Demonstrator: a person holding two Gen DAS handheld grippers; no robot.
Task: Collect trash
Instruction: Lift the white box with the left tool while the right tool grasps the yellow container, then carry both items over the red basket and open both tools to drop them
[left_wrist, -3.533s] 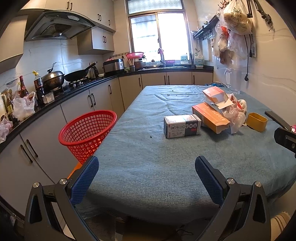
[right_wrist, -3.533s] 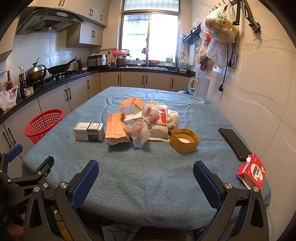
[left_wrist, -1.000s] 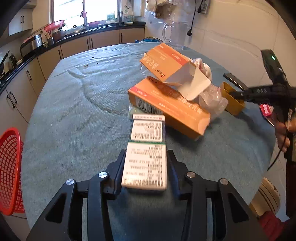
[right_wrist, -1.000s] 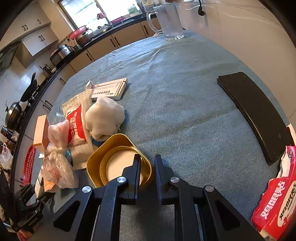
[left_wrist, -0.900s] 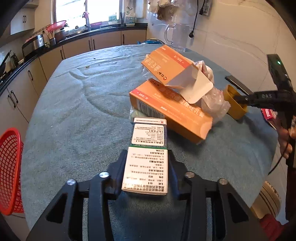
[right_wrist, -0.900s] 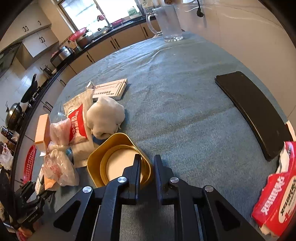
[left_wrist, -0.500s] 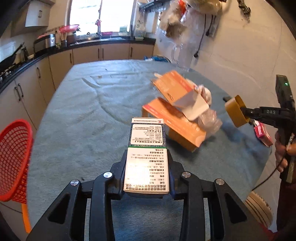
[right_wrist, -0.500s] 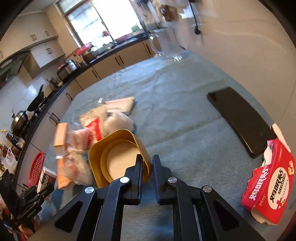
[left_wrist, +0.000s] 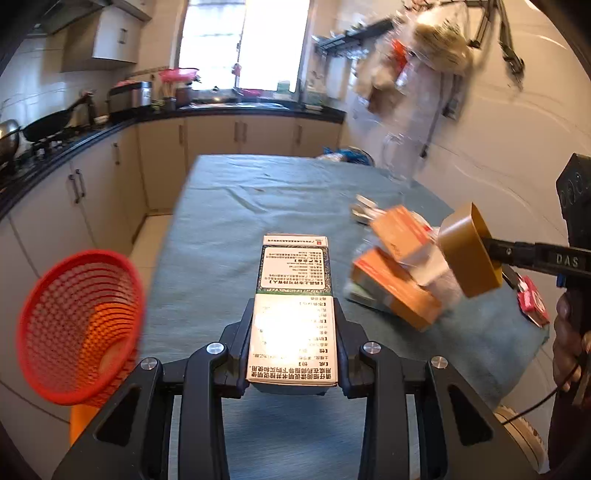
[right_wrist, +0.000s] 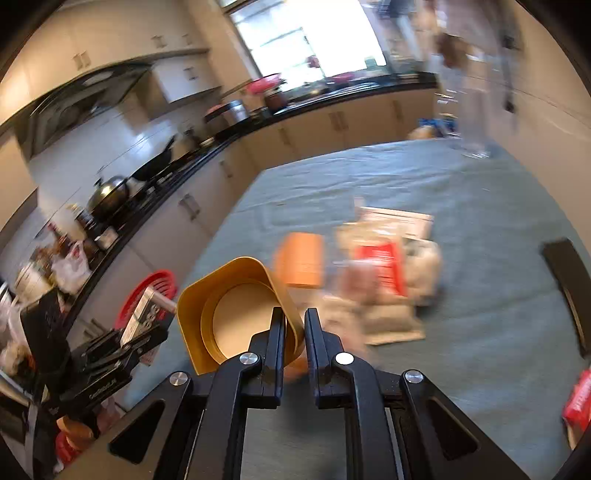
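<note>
Jaws of the left gripper (left_wrist: 293, 350) pinched a white printed box (left_wrist: 294, 295) by its near end, holding it above the blue-clothed table (left_wrist: 229, 229). Left of the table stood a red basket (left_wrist: 74, 325); to the right lay orange cartons (left_wrist: 395, 288).

From the right wrist, the right gripper (right_wrist: 294, 334) had its jaws pressed on the rim of a yellow tub (right_wrist: 236, 306), lifted clear of the table (right_wrist: 480, 295). Blurred wrappers (right_wrist: 384, 280) lay beyond, the basket (right_wrist: 147, 291) far left.

Printed cardboard carton (left_wrist: 293, 306), glossy under glare; smooth yellow plastic tub (right_wrist: 236, 306); red plastic mesh basket (left_wrist: 79, 325); matt, coarse blue-grey tablecloth (left_wrist: 236, 221) were recorded.
</note>
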